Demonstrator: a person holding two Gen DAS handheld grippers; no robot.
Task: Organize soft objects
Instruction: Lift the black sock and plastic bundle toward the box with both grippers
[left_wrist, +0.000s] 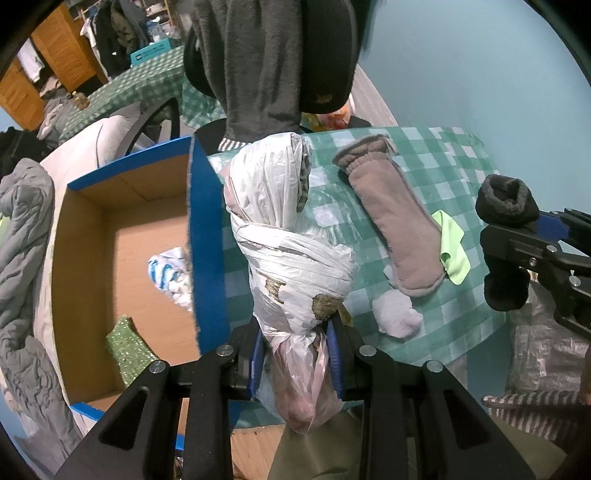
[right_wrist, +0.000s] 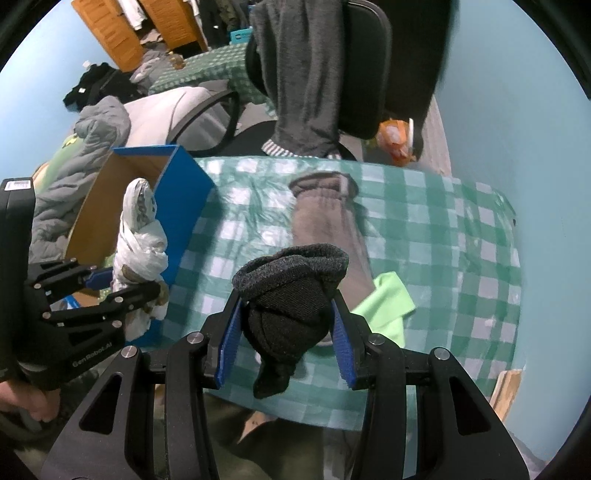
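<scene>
My left gripper (left_wrist: 297, 343) is shut on the lower end of a white plastic bag bundle (left_wrist: 288, 240), which is lifted beside the blue wall of an open cardboard box (left_wrist: 207, 221). From the right wrist, the left gripper (right_wrist: 125, 282) and the bundle (right_wrist: 138, 236) hang at the box's (right_wrist: 184, 184) near corner. My right gripper (right_wrist: 288, 332) is shut on a rolled black sock (right_wrist: 291, 314), raised above the green checked table (right_wrist: 461, 240). The left wrist view shows that right gripper (left_wrist: 498, 254) at the right edge with the black sock (left_wrist: 504, 203).
A brown-grey fleece sock (left_wrist: 399, 221), a lime-green cloth (left_wrist: 452, 251) and a small white sock (left_wrist: 395, 314) lie on the table. The box holds a white-and-blue item (left_wrist: 166, 273) and a green sparkly item (left_wrist: 129, 347). An office chair with a grey garment (left_wrist: 266, 55) stands behind; a grey quilt (left_wrist: 22, 240) is on the left.
</scene>
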